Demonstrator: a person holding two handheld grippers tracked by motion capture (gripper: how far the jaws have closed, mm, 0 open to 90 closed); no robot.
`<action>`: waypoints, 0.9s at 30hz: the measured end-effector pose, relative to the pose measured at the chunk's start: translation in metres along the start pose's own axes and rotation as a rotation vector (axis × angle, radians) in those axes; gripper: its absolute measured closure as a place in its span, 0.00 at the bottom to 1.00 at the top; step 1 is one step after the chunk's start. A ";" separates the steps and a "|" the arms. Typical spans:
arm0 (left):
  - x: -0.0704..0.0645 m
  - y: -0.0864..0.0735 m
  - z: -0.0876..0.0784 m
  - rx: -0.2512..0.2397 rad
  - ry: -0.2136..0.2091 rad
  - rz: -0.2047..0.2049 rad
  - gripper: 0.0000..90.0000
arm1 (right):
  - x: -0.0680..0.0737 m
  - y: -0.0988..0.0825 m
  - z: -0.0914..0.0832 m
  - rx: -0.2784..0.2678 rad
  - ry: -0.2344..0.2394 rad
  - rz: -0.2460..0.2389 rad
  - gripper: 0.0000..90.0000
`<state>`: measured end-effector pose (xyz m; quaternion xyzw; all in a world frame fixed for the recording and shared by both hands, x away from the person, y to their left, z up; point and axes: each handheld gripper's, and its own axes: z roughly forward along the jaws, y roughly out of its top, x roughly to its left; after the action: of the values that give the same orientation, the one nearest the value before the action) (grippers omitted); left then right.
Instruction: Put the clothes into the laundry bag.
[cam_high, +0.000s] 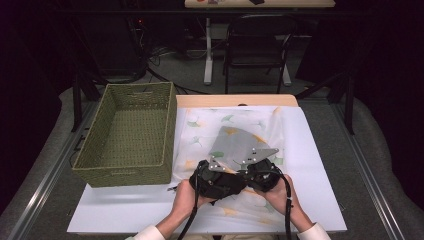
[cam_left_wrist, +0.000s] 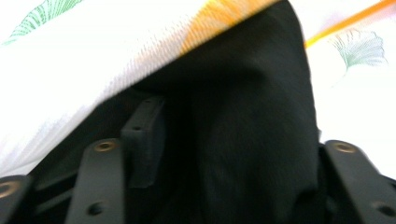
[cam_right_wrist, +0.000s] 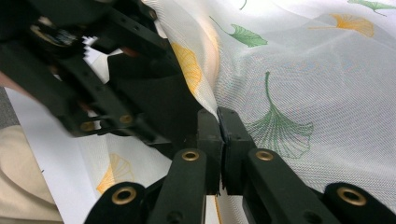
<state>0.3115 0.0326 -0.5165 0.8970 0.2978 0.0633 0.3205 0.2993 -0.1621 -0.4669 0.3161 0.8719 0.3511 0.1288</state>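
1. We found the cloth, white and sheer with green and orange leaf prints, spread on the white table, to the right of the woven basket. Both hands worked at its near edge, close together.

2. The right gripper had its two jaws pressed together, pinching a fold of the cloth between the pads. The fabric ran up and away from the pinch in a ridge.

3. The left gripper stood just left of the right one. Its jaws were part spread; in the left gripper view a dark fold sat between them under the cloth. We could not tell whether the pads touched it, and judged it released.

4. Risk: with one gripper loose, the whole hold rested on the right pinch. We judged that a pull toward the basket could drag the cloth unevenly and undo the fold.

5. Risk: the fabric looked thin and slippery. A shallow pinch might slide off if the right hand lifted quickly.

6. Risk: the two grippers were nearly touching. A re-grasp by the left one could knock the right jaws or catch a cable.

7. Risk: the left jaws might close on one layer only, or on nothing, since the fold hid the pads from view.

8. Risk: the basket rim stood close; a trailing corner could snag on it.
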 end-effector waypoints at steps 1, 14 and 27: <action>-0.001 -0.002 -0.002 0.003 0.002 0.011 0.39 | 0.000 0.000 0.000 0.000 -0.001 0.001 0.98; -0.012 -0.021 -0.006 -0.014 0.037 0.003 0.47 | 0.000 0.001 0.000 0.006 0.000 0.003 0.98; -0.009 -0.004 0.018 -0.094 0.056 -0.035 0.88 | -0.001 0.002 -0.005 -0.013 0.006 0.014 0.98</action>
<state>0.3077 0.0197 -0.5322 0.8736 0.3189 0.0967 0.3548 0.2987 -0.1636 -0.4618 0.3204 0.8677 0.3587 0.1256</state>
